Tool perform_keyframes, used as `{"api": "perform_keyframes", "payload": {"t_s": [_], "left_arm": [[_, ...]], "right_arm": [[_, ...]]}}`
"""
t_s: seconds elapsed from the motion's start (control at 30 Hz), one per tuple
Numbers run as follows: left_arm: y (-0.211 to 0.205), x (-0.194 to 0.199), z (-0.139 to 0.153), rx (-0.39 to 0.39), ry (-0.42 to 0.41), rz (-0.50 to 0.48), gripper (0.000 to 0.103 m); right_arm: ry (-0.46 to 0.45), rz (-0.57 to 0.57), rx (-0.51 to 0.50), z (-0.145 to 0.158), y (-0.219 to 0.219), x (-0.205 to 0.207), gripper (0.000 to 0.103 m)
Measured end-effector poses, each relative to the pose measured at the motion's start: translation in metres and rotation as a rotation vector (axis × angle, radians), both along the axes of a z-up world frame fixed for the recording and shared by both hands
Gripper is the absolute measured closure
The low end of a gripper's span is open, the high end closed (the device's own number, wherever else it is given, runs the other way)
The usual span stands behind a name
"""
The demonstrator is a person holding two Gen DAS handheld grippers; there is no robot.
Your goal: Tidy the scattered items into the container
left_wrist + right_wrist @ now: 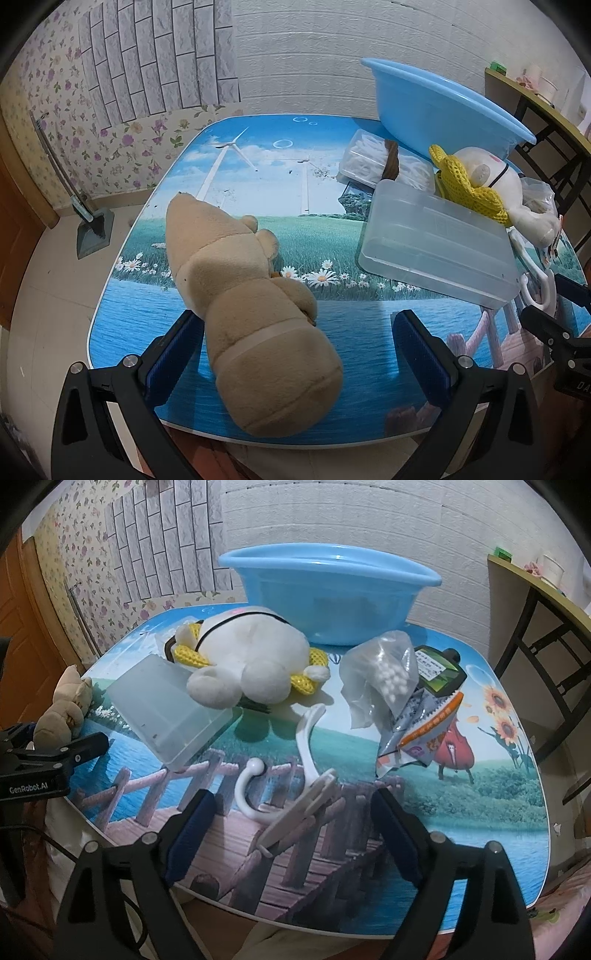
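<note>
Left jaws: I am holding the left gripper (295, 354) wide open; the tan plush bear (243, 306) is lying between the pads, against the left one and clear of the right.
Right jaws: I am keeping the right gripper (290, 834) spread wide around the white plastic hook (295, 786), neither pad touching it.
Container: the blue basin (325, 590) is sitting at the far side of the tabletop (461, 812).
Scattered items: a white plush toy (251, 664) is resting partly on a clear plastic box (162, 709); a bag of white pellets (384, 672) and a snack packet (417, 731) are lying to its right.
</note>
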State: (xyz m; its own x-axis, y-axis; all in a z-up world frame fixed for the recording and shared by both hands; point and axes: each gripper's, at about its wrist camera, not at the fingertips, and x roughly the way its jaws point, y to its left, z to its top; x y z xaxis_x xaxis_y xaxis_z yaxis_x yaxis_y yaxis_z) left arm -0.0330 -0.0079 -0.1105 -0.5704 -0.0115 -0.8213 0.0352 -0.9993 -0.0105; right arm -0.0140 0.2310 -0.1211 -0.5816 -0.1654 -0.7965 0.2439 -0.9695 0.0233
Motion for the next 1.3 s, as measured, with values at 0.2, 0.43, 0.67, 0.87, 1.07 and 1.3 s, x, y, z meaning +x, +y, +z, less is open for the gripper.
{"api": "perform_keyframes", "payload": {"t_s": [0.2, 0.43, 0.67, 0.87, 1.07, 1.3], "left_arm": [[-0.0008, 0.0008, 0.0002, -0.001, 0.001, 0.002, 0.0], [-0.0006, 0.0007, 0.0002, -0.001, 0.001, 0.001, 0.0], [-0.0004, 0.0006, 0.0002, -0.001, 0.001, 0.001, 0.0], [-0.0003, 0.0005, 0.0002, 0.0, 0.001, 0.001, 0.0], [0.0002, 0.0006, 0.0004, -0.001, 0.002, -0.001, 0.0], [0.0007, 0.0011, 0.0002, -0.001, 0.002, 0.003, 0.0]], "right_arm": [[0.0, -0.01, -0.001, -0.0002, 0.0017, -0.0004, 0.015], [0.002, -0.012, -0.001, -0.0005, 0.0017, -0.0013, 0.011], [0.002, -0.015, -0.001, -0.0008, 0.0022, -0.0017, 0.011], [0.002, -0.02, 0.0, -0.0008, 0.0003, -0.0025, 0.011], [0.0, -0.026, 0.001, -0.0007, -0.0001, -0.0036, 0.011], [0.001, -0.029, 0.0, -0.0008, -0.0012, -0.0041, 0.011]]}}
